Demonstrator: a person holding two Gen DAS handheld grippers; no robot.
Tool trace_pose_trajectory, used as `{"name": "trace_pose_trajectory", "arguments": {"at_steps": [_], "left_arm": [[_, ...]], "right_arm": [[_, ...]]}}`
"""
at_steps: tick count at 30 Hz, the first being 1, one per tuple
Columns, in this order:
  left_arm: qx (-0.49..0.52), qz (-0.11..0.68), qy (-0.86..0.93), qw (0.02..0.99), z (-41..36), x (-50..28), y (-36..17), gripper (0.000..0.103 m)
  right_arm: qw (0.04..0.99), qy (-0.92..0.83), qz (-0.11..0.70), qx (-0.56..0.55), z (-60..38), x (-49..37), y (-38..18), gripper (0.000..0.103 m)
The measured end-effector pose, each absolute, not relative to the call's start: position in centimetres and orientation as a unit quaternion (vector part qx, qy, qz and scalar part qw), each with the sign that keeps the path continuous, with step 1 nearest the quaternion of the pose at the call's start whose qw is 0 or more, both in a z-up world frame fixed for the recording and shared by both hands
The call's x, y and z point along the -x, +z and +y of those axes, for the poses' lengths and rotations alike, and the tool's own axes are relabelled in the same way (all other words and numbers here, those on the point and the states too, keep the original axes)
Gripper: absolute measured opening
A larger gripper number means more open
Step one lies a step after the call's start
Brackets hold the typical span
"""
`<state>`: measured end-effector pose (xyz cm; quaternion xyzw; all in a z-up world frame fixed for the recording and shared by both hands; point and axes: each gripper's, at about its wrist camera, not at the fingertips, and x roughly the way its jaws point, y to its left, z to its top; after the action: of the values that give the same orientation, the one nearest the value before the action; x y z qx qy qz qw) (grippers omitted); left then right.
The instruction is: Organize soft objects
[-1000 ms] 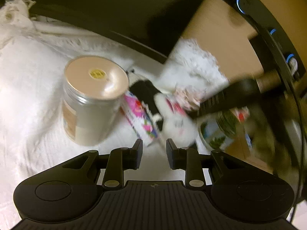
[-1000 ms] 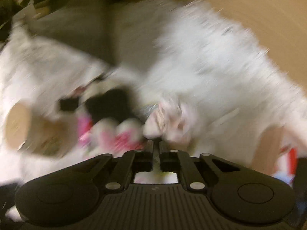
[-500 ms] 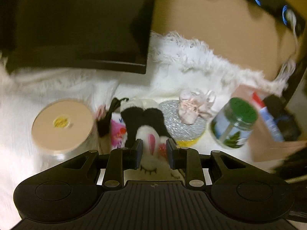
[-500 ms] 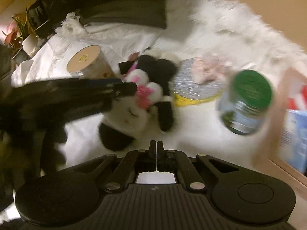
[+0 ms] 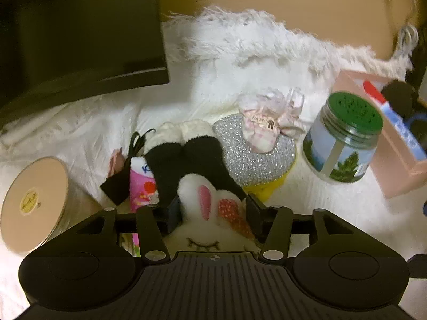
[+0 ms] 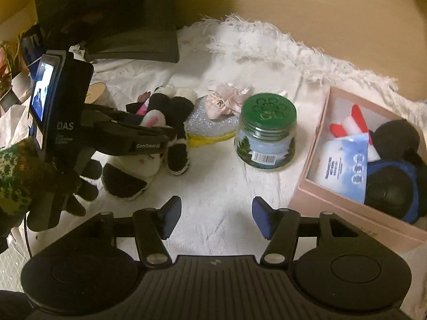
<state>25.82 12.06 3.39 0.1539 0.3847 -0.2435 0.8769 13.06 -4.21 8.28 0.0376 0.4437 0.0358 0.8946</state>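
A black-and-white plush bunny (image 5: 202, 186) with pink ears lies on the white cloth; it also shows in the right wrist view (image 6: 149, 146). My left gripper (image 5: 212, 210) is open, its jaws on either side of the bunny's head, not closed on it. A pink fabric bow (image 5: 269, 120) rests on a silver glitter sponge (image 5: 256, 154). My right gripper (image 6: 213, 220) is open and empty over bare cloth near the front. A pink box (image 6: 336, 202) at the right holds a black plush (image 6: 395, 138) and a blue pad.
A green-lidded glass jar (image 5: 344, 144) stands right of the sponge. A tan-lidded jar (image 5: 32, 202) stands at the left. A pink packet (image 5: 140, 184) lies beside the bunny. A dark monitor (image 5: 80, 32) stands behind. A fluffy white rug edge (image 6: 293, 50) runs along the back.
My left gripper has opened wider and moved down around the bunny's head. My right gripper has gone from shut to open and pulled back toward the front.
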Motion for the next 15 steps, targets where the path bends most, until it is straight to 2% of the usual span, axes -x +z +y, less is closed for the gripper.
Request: {"name": "trace_pose_trajectory", "arguments": {"at_steps": [1, 3, 4, 5, 8, 15], "left_arm": [[-0.167, 0.382, -0.245, 0.875, 11.7, -25.7, 3.2, 0.063], [-0.189, 0.383, -0.247, 0.870, 11.1, -25.5, 3.1, 0.064], [-0.196, 0.384, -0.242, 0.869, 11.0, -25.4, 3.3, 0.055], [-0.195, 0.383, -0.235, 0.872, 11.1, -25.3, 3.5, 0.052], [-0.168, 0.383, -0.253, 0.873, 12.5, -24.5, 4.1, 0.049], [-0.097, 0.393, -0.284, 0.869, 17.1, -20.9, 5.4, 0.045]], "right_arm": [[0.894, 0.035, 0.445, -0.040, -4.1, -13.2, 8.1, 0.059], [0.896, 0.029, 0.443, -0.028, -4.0, -13.9, 8.1, 0.059], [0.901, 0.016, 0.433, -0.010, -3.8, -14.3, 8.6, 0.059], [0.906, 0.004, 0.423, 0.005, -3.6, -14.6, 8.9, 0.059], [0.910, -0.021, 0.411, 0.040, -3.8, -16.8, 10.7, 0.059], [0.880, 0.003, 0.470, -0.066, -7.2, -24.9, 13.1, 0.059]]}}
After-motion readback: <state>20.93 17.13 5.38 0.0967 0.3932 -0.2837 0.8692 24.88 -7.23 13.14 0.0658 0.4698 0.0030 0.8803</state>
